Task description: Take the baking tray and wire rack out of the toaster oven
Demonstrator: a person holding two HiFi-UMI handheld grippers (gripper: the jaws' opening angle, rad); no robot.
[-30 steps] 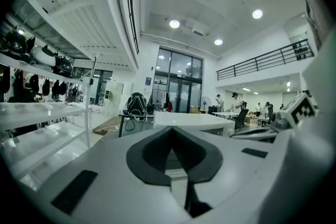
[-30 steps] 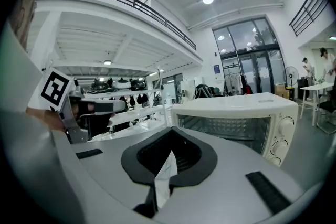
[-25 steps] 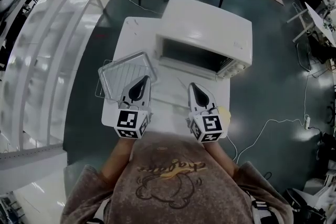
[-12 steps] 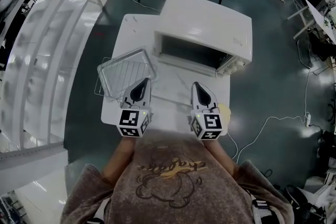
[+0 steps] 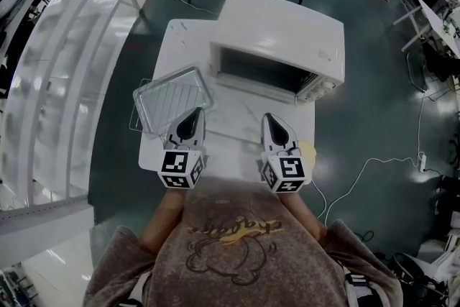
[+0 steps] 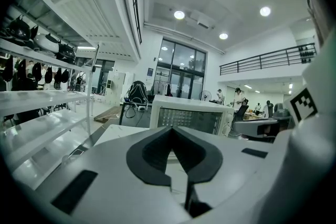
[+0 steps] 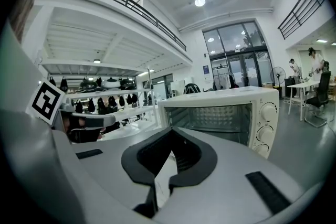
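Both our grippers have their jaws pressed together on nothing: the left gripper (image 5: 192,118) and the right gripper (image 5: 272,124) hover side by side over the white table (image 5: 183,36). Just beyond the left gripper's tips, slightly to its left, lies the silver rectangular metal baking tray (image 5: 152,111) with the wire rack (image 5: 176,93) on it. The boxy white toaster oven (image 5: 280,32) stands open ahead of both.

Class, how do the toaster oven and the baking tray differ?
The toaster oven is a tall white box; the baking tray is shallow, shiny metal. The oven stands at the back of the white table, the tray at its left edge. Both rest on that table.
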